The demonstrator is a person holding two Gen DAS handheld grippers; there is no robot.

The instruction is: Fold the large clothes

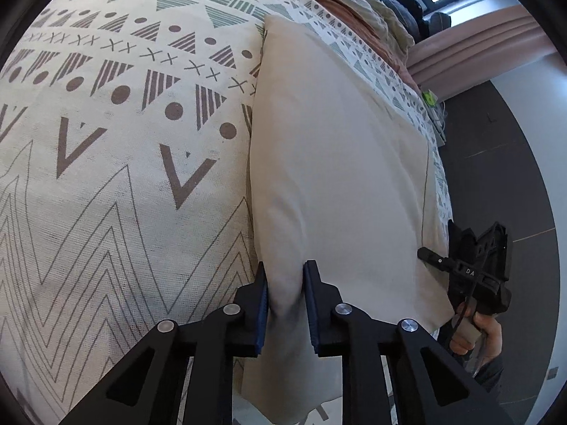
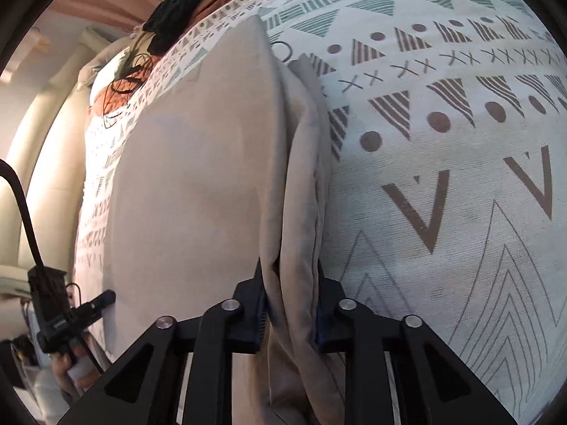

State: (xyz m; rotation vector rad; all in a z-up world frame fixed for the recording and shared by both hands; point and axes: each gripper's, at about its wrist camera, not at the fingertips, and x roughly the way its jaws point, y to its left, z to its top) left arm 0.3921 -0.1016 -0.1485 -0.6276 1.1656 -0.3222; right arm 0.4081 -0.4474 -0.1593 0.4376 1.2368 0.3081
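A large beige garment [image 1: 336,148] lies lengthwise on a patterned bedspread [image 1: 117,148]. In the left wrist view my left gripper [image 1: 287,271] is shut on a raised fold at the garment's near left edge, with cloth pinched between the blue pads. My right gripper [image 1: 439,244], held by a hand, sits at the garment's near right edge. In the right wrist view the right gripper [image 2: 290,274] is shut on the stacked layers of the garment's [image 2: 198,163] folded edge. One finger [image 2: 102,301] of the left gripper touches the cloth at lower left.
The bedspread [image 2: 443,184] spreads wide beside the garment. A pile of other clothes [image 1: 386,17] and a black garment [image 2: 180,0] lie at the far end, with black cables [image 2: 122,78] nearby. Dark floor [image 1: 514,177] lies past the bed's edge.
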